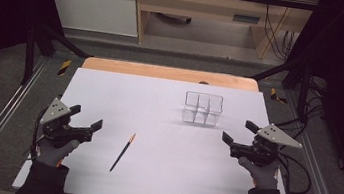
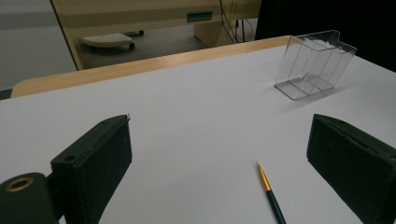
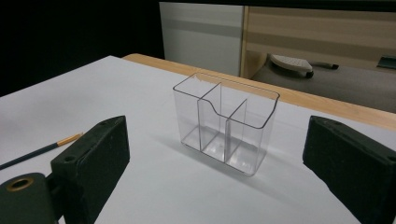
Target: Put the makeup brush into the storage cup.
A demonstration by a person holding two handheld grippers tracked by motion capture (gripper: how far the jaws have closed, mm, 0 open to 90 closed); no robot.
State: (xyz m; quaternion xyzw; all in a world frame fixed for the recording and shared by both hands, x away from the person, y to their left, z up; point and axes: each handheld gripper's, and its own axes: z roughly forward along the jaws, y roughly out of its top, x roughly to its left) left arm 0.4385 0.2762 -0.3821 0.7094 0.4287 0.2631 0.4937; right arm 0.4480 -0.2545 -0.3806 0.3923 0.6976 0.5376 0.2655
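Note:
A thin dark pencil (image 1: 123, 152) with a gold tip lies flat on the white table (image 1: 159, 100), just right of my left gripper (image 1: 87, 117). That gripper is open and holds nothing; in its own view the pencil (image 2: 271, 193) lies between its spread jaws, nearer the right one. A clear plastic holder (image 1: 202, 109) with inner dividers stands upright toward the back right. My right gripper (image 1: 238, 132) is open and hovers beside it, to its front right. The right gripper view has the holder (image 3: 224, 122) centred ahead of the jaws and the pencil (image 3: 42, 150) at the far left.
The white surface ends in a wooden strip (image 1: 170, 73) at the far side. Black frame bars (image 1: 42, 34) and cables (image 1: 301, 169) flank the table. Wooden furniture (image 1: 206, 11) stands behind it on the floor.

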